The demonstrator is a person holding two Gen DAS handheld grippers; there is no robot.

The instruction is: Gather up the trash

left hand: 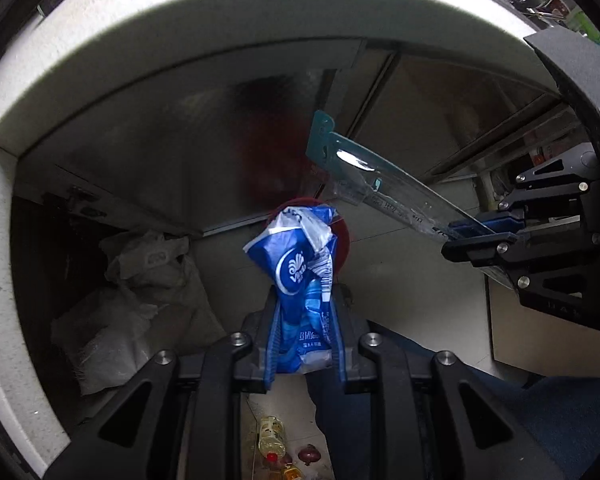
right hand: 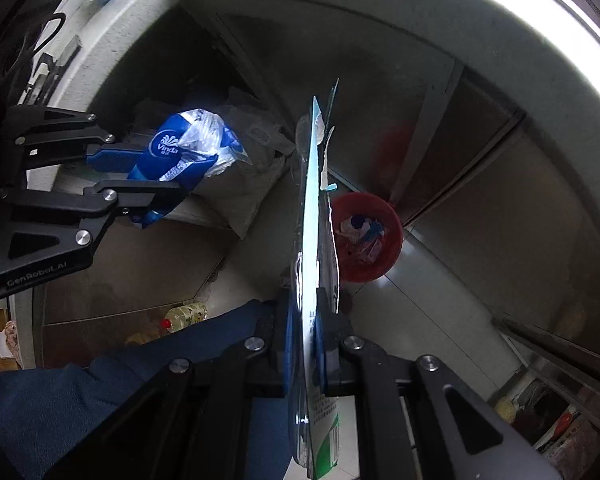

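A glossy, crinkled plastic wrapper point(left hand: 296, 264), clear shiny blister packaging point(left hand: 380, 188) and dull brushed-metal cabinet doors point(left hand: 172, 152) were seen.

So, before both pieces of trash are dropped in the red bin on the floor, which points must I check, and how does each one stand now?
1. Left gripper clamps the blue wrapper: ok.
2. Right gripper clamps the clear blister pack: ok.
3. Red bin is open and has room: ok, some scraps inside, not full.
4. Wrapper is above the bin: cannot tell; in the left wrist view it overlaps the bin, but the right wrist view shows it off to one side.
5. Blister pack is above the bin: cannot tell; it only crosses the bin's edge.
6. The two grippers are apart: ok.
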